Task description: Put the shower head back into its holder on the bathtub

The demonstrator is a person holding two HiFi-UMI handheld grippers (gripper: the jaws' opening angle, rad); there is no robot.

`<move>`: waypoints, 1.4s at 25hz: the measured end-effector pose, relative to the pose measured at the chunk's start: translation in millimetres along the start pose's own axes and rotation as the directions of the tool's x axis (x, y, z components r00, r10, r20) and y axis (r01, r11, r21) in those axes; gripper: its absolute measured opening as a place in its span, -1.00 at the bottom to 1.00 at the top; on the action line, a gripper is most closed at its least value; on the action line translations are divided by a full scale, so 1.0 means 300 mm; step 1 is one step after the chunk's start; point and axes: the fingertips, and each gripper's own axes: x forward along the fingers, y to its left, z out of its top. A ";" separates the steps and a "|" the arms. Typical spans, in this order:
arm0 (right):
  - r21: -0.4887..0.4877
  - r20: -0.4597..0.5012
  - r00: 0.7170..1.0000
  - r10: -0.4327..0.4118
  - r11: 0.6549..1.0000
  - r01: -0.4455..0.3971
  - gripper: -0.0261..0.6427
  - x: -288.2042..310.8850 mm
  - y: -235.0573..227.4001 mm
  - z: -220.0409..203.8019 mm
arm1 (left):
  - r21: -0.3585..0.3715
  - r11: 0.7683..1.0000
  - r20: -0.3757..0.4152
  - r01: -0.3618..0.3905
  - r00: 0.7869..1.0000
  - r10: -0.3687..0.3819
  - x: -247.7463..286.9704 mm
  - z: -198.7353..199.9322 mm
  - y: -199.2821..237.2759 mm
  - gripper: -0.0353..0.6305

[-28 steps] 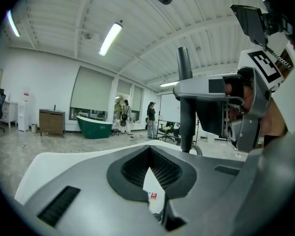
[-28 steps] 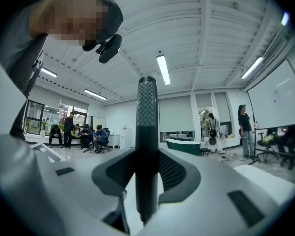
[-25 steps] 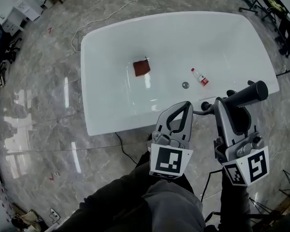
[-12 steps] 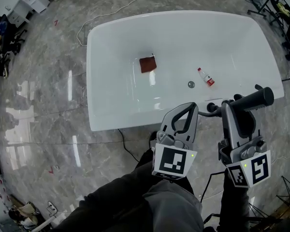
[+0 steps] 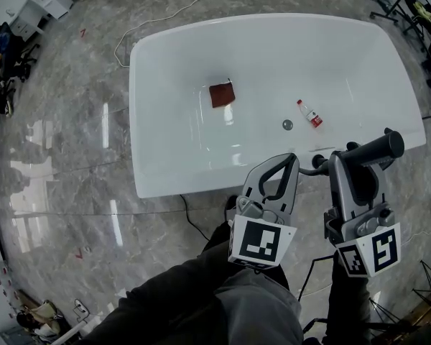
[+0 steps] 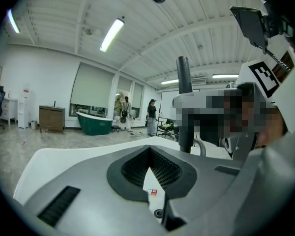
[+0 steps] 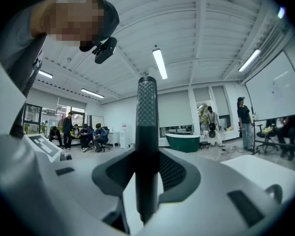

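Note:
A dark shower head point(image 5: 376, 146) lies crosswise in my right gripper point(image 5: 340, 161), which is shut on it just over the near rim of the white bathtub point(image 5: 165, 171). In the right gripper view the shower head's textured handle point(image 7: 147, 132) stands upright between the jaws. Small chrome fittings point(image 5: 318, 160) sit on the rim right beside that gripper; I cannot make out the holder itself. My left gripper point(image 5: 289, 161) hovers to the left of it, shut and empty, and its jaws meet in the left gripper view point(image 6: 148, 154).
Inside the tub lie a red cloth point(image 5: 222, 94), a small bottle point(image 5: 309, 113) and the drain point(image 5: 287, 124). A cable point(image 5: 190, 225) runs over the grey marble floor below the near rim. Stands and chairs crowd the far right point(image 5: 424, 6). People stand in the background point(image 7: 244, 122).
The tub sits slightly further right and lower in the head view than a second ago. Both grippers keep nearly the same pose, the right still gripping the shower head.

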 end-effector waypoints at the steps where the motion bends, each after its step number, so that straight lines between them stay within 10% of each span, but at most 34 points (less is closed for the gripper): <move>1: 0.004 -0.003 1.000 0.000 1.000 0.000 -0.50 0.007 -0.002 -0.011 | -0.004 1.000 0.000 0.000 1.000 0.000 0.004 0.000 0.005 -0.88; 35: 0.047 -0.088 0.996 -0.030 0.998 0.035 -0.50 0.105 -0.074 -0.369 | -0.045 0.999 -0.040 0.006 0.999 -0.008 0.085 -0.211 0.117 -0.88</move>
